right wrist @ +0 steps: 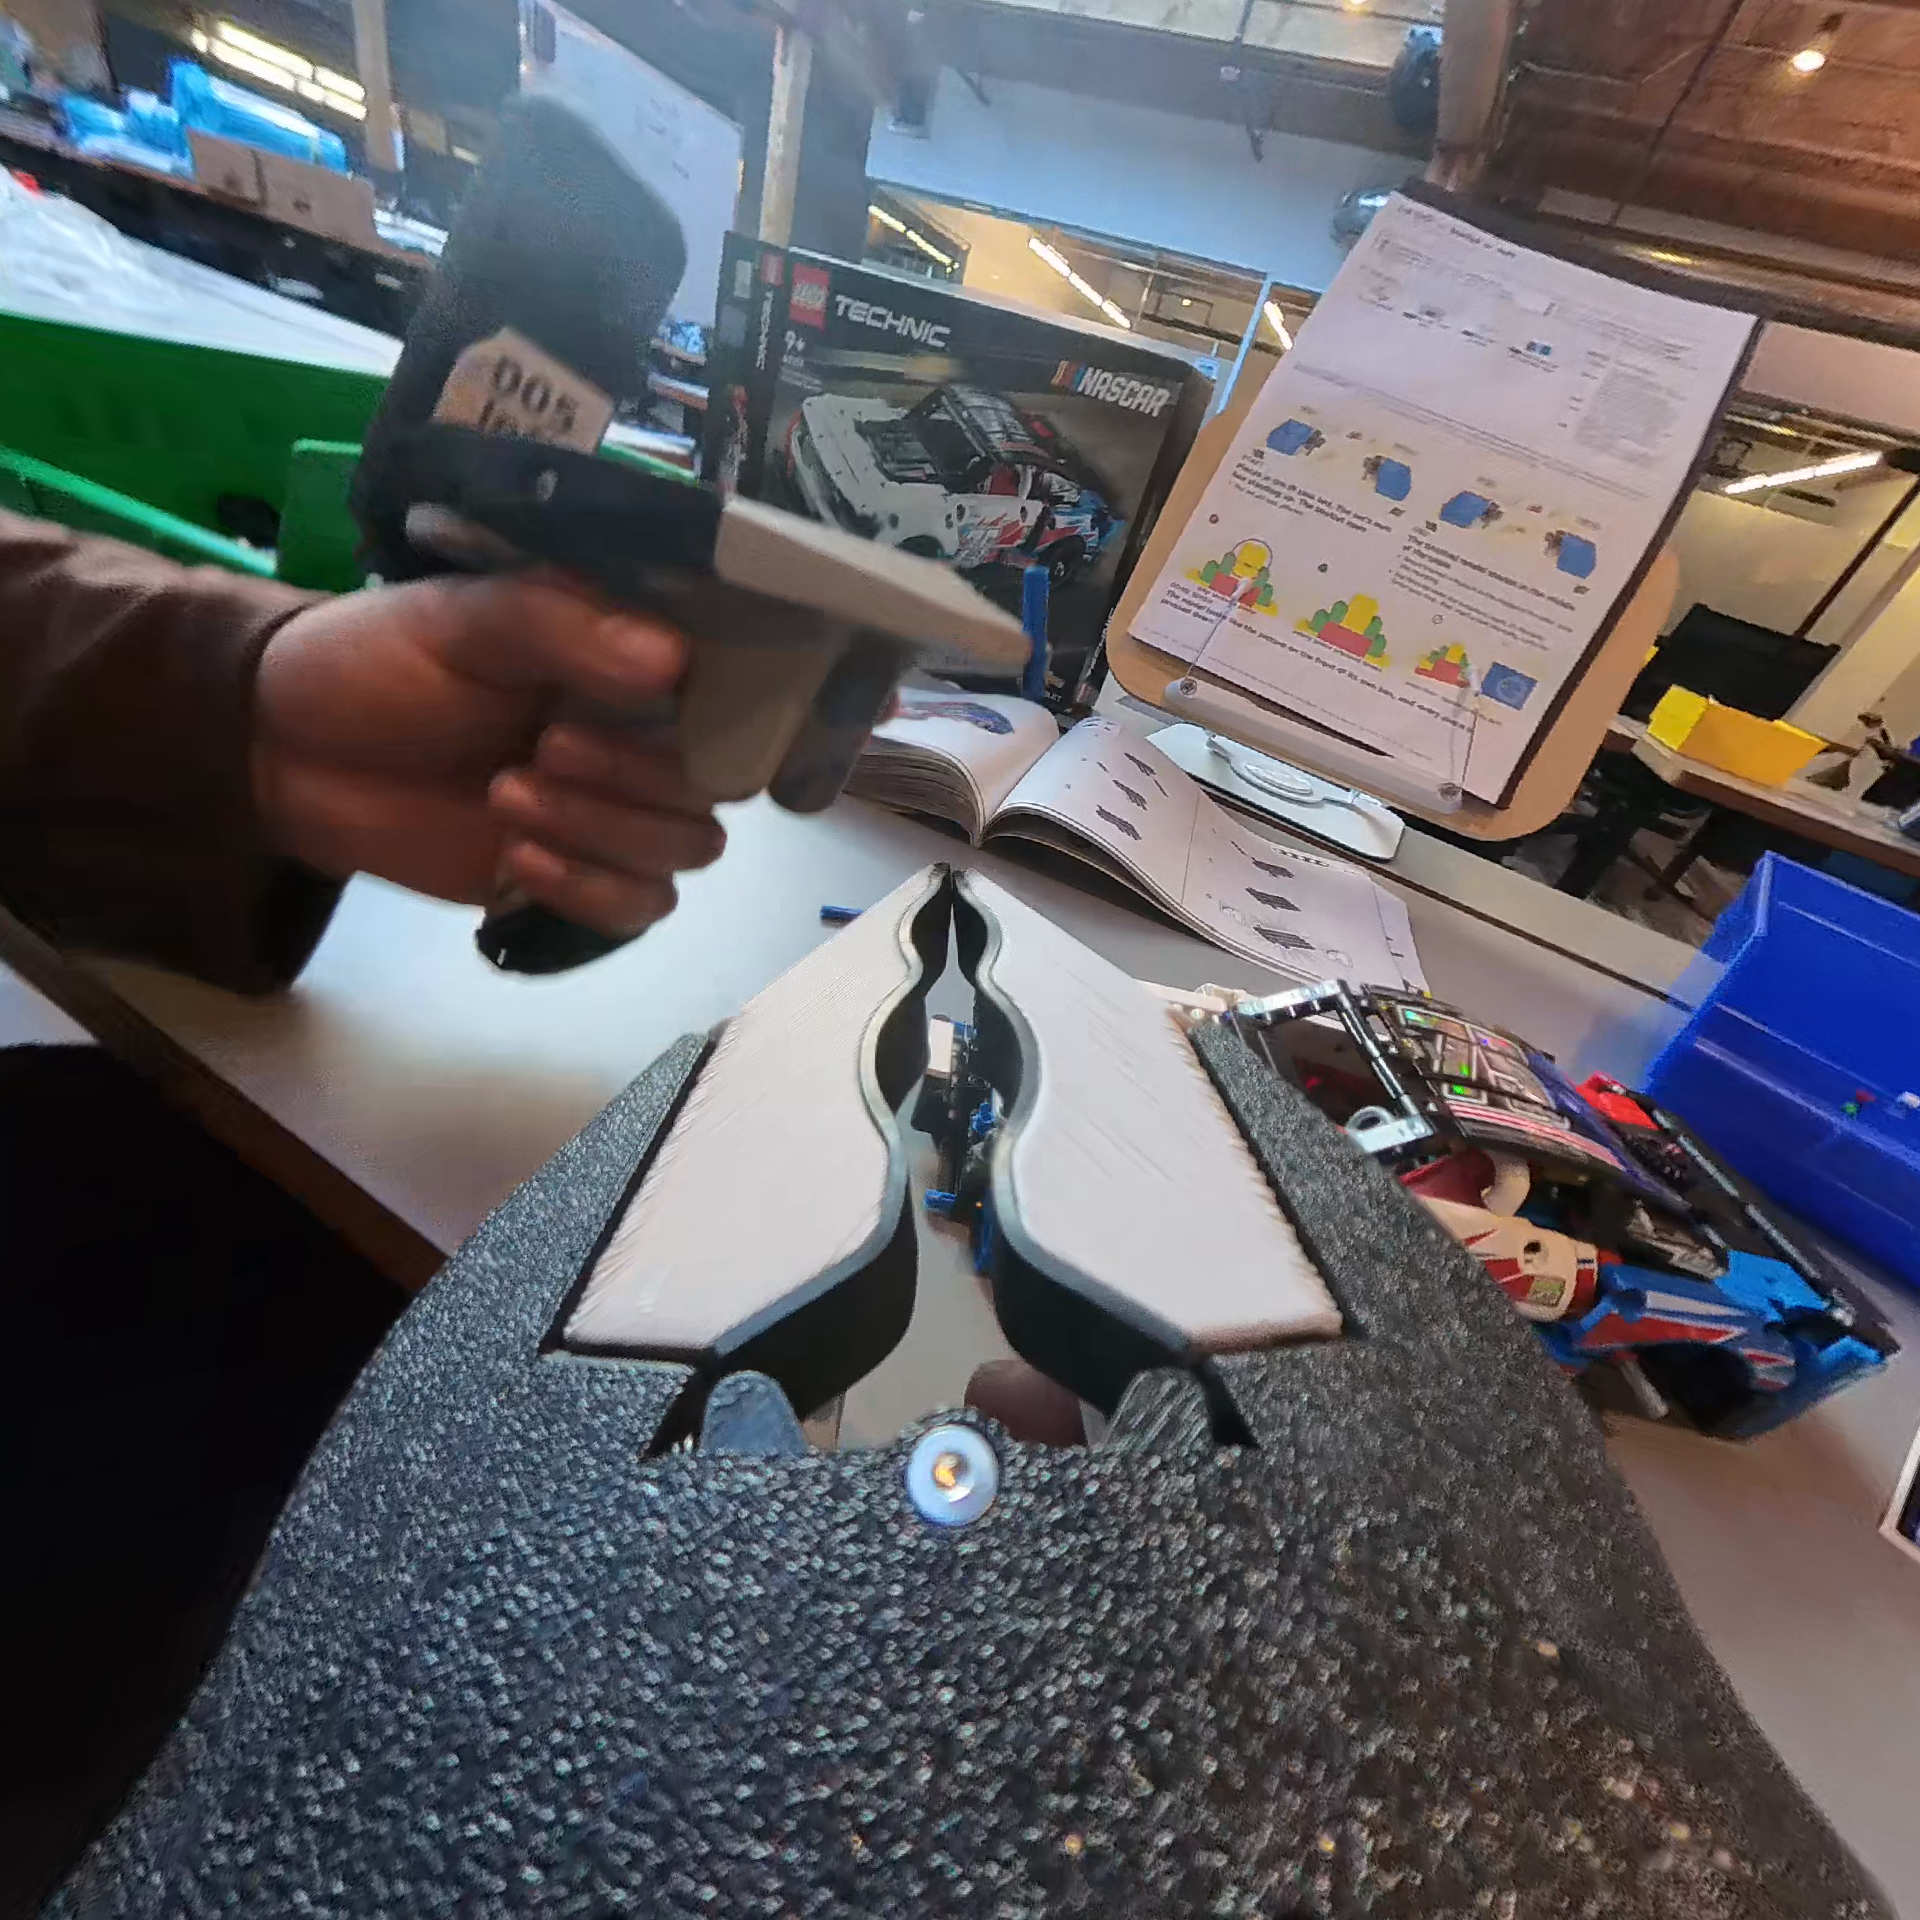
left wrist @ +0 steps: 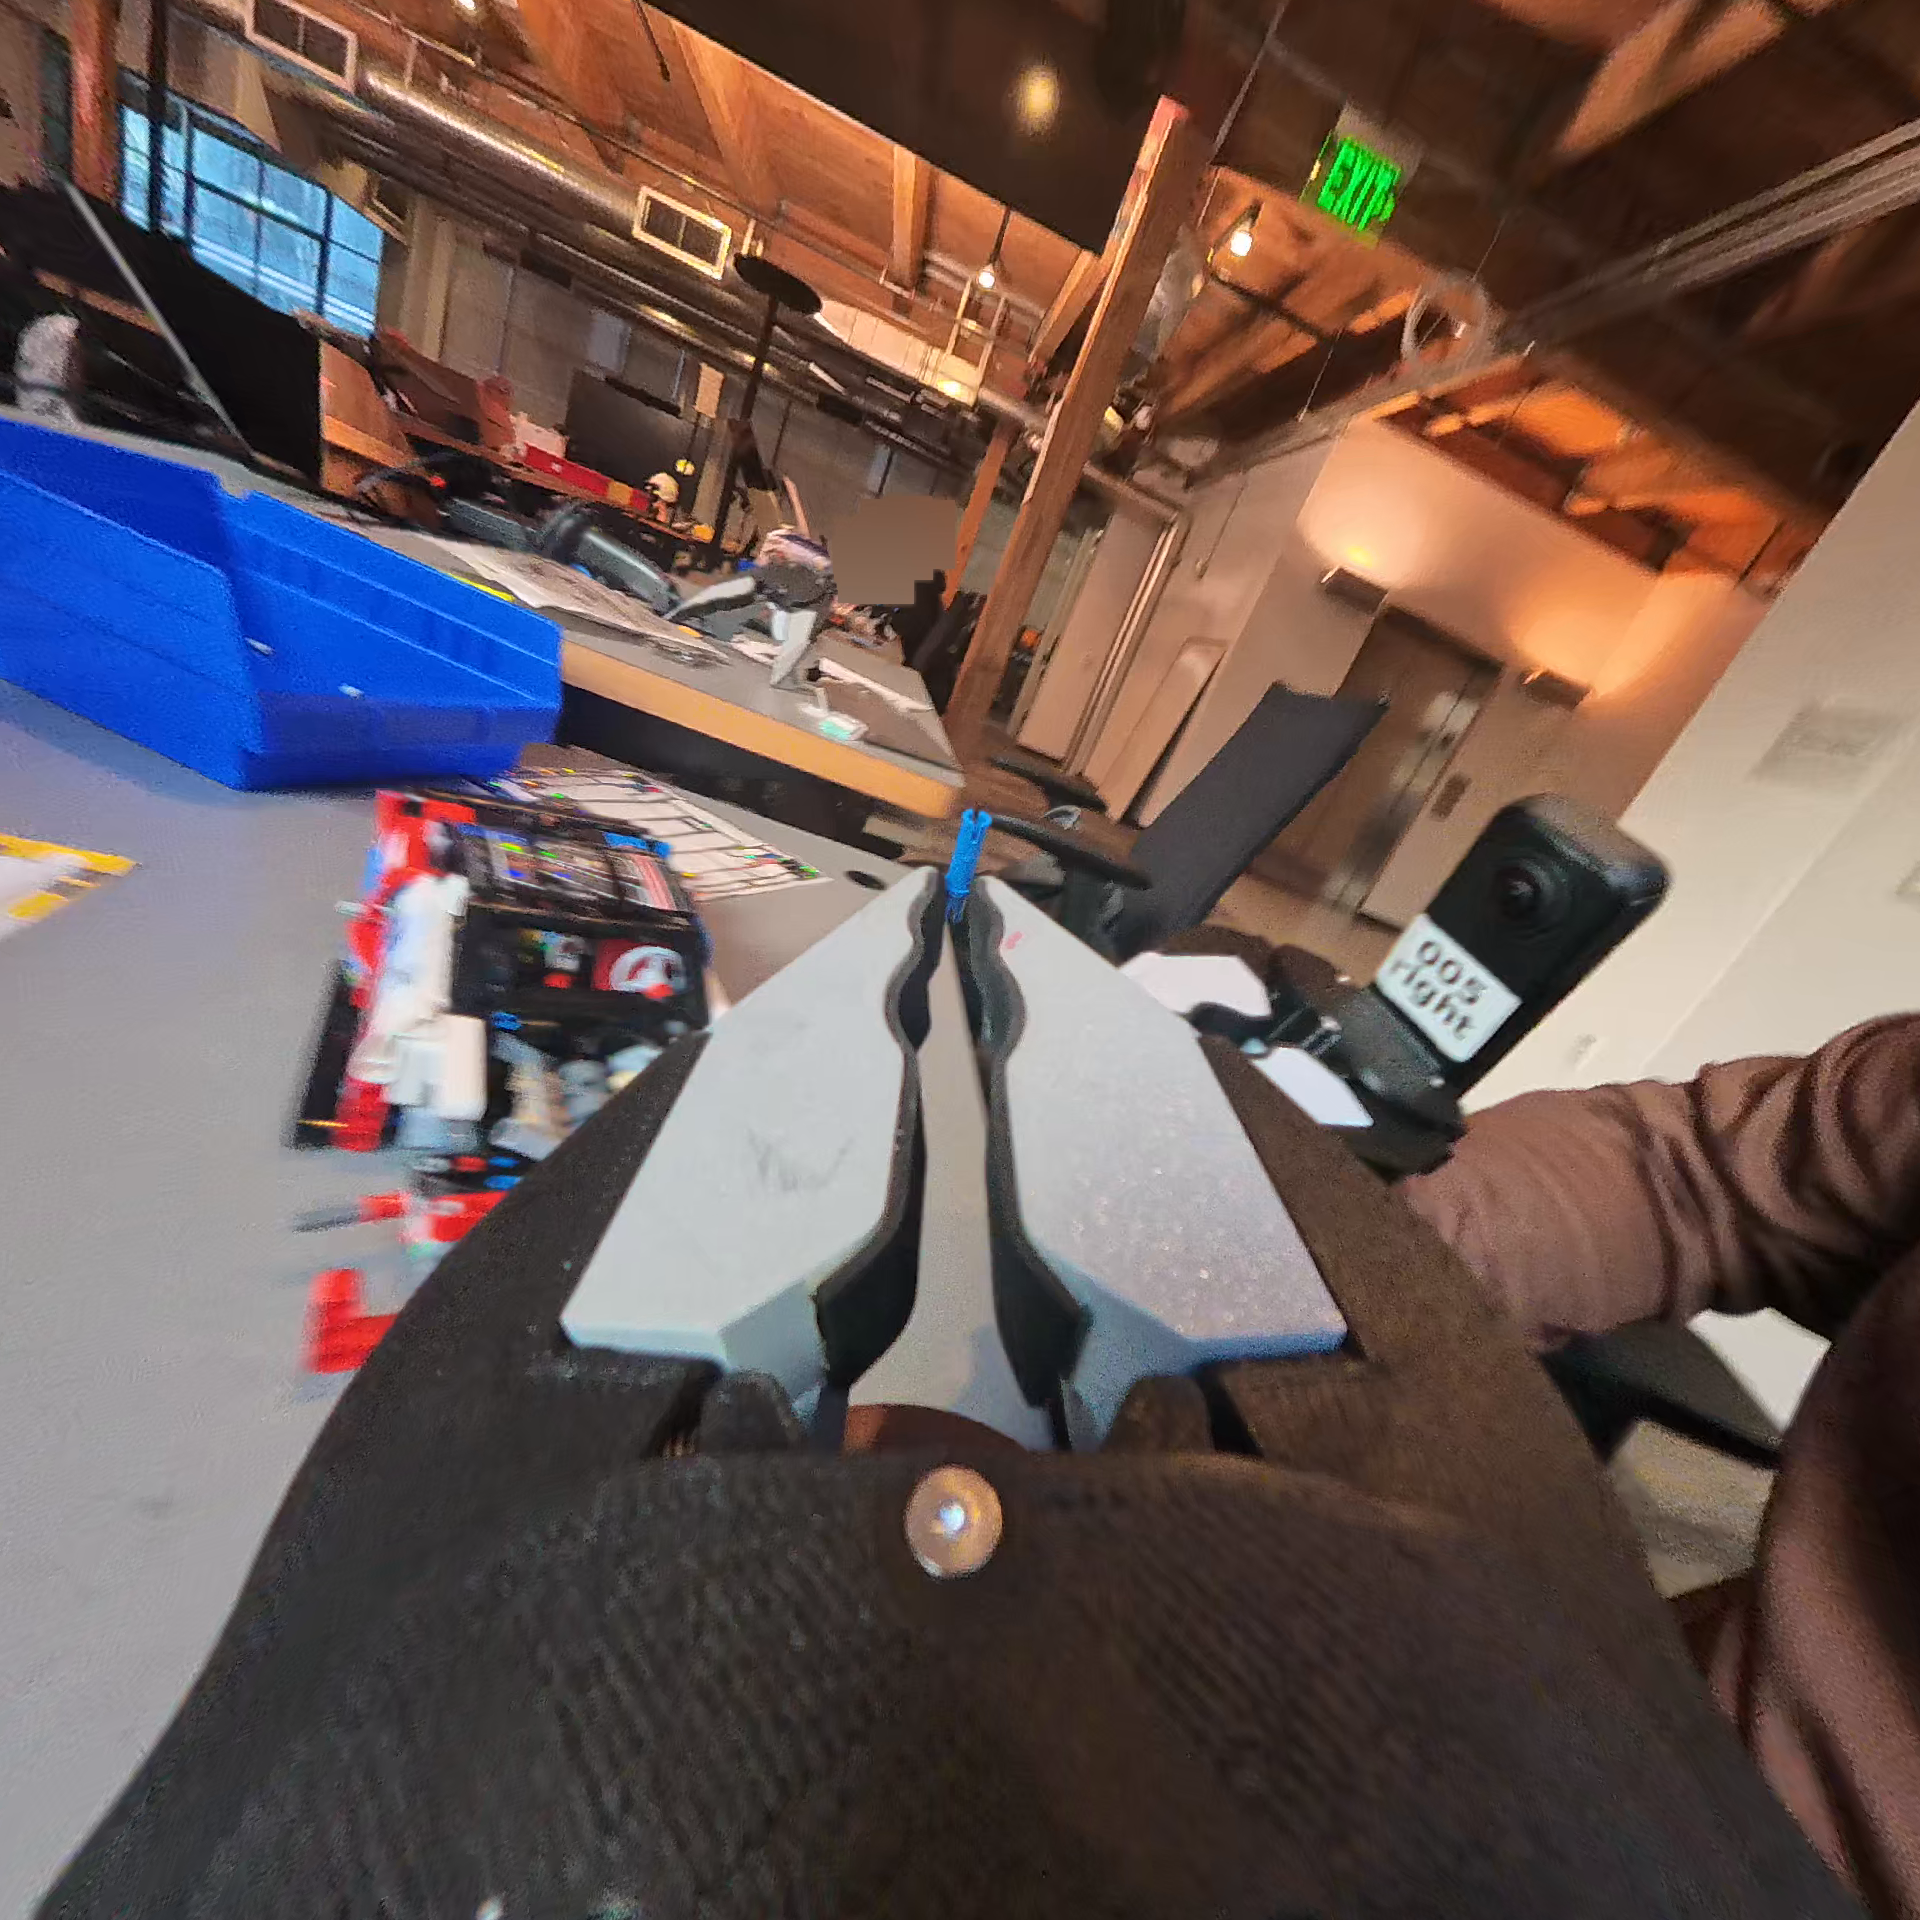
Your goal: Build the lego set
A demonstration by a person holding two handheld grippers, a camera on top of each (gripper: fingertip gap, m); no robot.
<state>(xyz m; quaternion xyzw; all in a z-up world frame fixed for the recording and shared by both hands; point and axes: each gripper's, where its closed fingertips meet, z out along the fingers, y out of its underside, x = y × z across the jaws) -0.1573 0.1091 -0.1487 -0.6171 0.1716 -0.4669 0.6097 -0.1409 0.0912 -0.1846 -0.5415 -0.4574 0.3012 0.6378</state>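
Lego car (right wrist: 1538, 1174) sits part-built—left gripper (left wrist: 961, 904) pinches a blue pin (left wrist: 966, 847), right gripper (right wrist: 951, 883) pressed together, empty; next, seating that pin needs careful alignment.

Lego car (right wrist: 1538, 1174) on table (right wrist: 436, 1029), bin (right wrist: 1808, 1049) just right

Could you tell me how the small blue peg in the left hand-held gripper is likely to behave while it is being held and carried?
The blue peg looks like rigid plastic, so it probably won't bend. It is tiny and likely very light. The left hand-held gripper pinches only its lower end at the very fingertips, so it could twist or slip out if knocked. Being round, it would probably roll on the table.
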